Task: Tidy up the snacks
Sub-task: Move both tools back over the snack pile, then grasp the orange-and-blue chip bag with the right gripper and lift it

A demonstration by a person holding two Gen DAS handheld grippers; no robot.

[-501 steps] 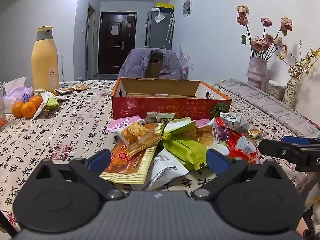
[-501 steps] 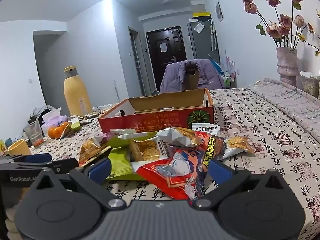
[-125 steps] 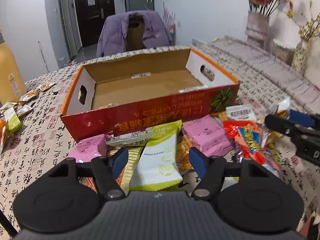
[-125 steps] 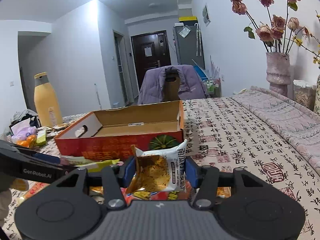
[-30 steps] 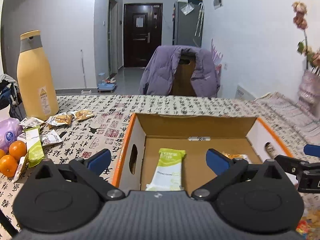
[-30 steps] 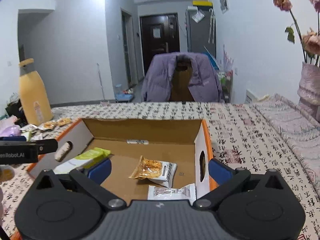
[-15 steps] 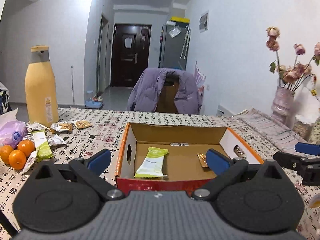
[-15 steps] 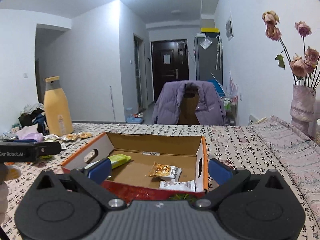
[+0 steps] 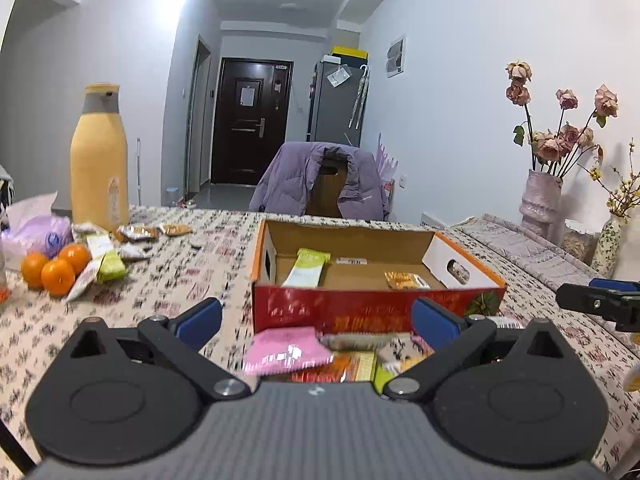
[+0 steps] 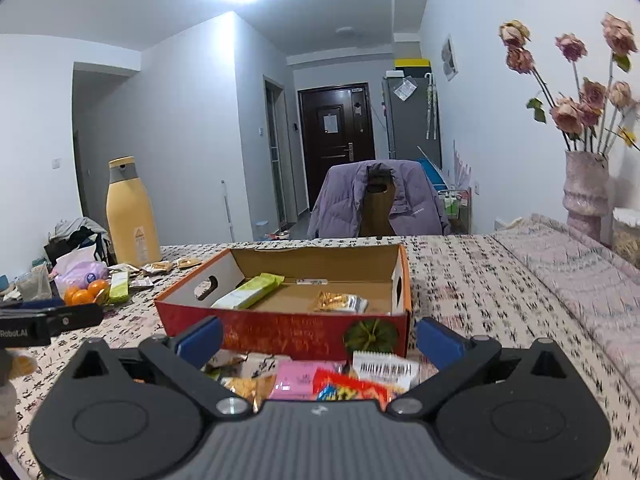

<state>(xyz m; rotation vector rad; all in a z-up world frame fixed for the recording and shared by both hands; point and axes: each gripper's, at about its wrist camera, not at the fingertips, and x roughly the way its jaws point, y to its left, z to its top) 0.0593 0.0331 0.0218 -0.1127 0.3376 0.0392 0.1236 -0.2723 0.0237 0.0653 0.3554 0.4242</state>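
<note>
A red cardboard box stands open on the patterned table. Inside it lie a green snack bar and an orange-and-white snack packet. A pile of loose snacks lies in front of the box, with a pink packet and a red packet among them. My left gripper is open above the pile, empty. My right gripper is open too, nothing between its fingers. Each gripper shows at the edge of the other's view.
A tall yellow bottle stands at the back left, with oranges, a tissue pack and several small snacks near it. A chair with a purple jacket is behind the table. Flower vases stand at the right.
Both grippers have drawn back from over the box toward the near table edge; the snack pile in front of the box is back in view. Both stay open and empty.
</note>
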